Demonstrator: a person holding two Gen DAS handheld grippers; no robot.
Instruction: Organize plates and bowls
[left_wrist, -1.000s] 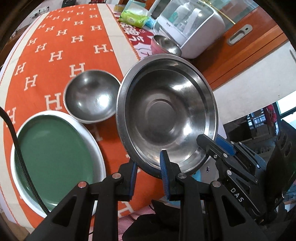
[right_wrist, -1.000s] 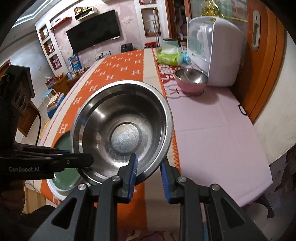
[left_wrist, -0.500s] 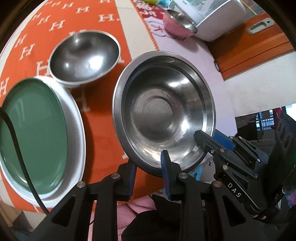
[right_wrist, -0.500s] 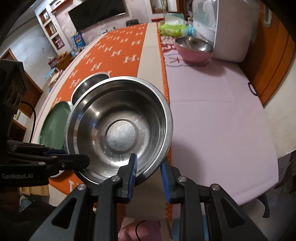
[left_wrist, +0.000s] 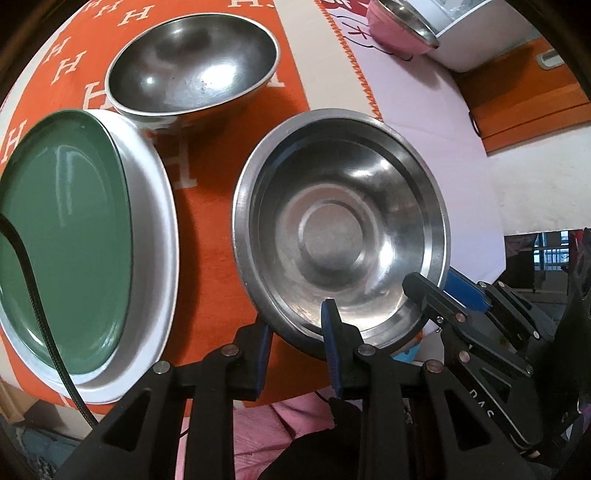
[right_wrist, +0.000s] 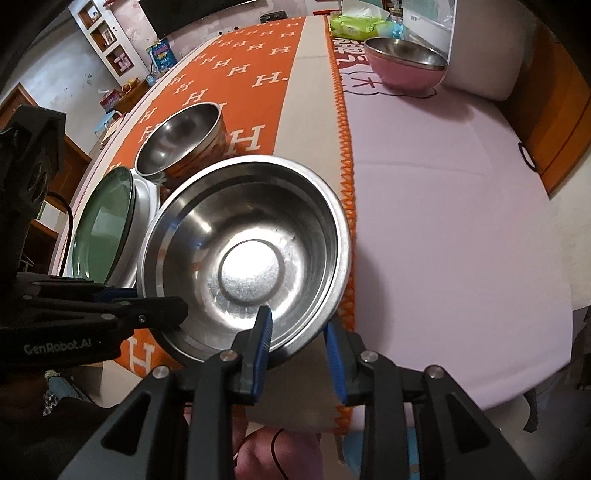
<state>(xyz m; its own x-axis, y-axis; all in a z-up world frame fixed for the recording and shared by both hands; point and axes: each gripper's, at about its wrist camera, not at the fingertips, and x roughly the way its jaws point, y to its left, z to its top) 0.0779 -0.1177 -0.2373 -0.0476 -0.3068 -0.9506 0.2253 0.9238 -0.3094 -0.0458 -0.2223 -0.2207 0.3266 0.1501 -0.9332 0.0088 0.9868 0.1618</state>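
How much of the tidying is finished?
Done: the green plate sits stacked on the white plate. In hand: both grippers straddle the big steel bowl's rim, the right one opening. Left: the small steel bowl and pink bowl stand apart, unstacked.

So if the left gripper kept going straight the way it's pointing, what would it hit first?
Probably the large steel bowl whose rim sits between the left gripper fingers; past the rim, likely the orange tablecloth underneath, though depth is unclear.
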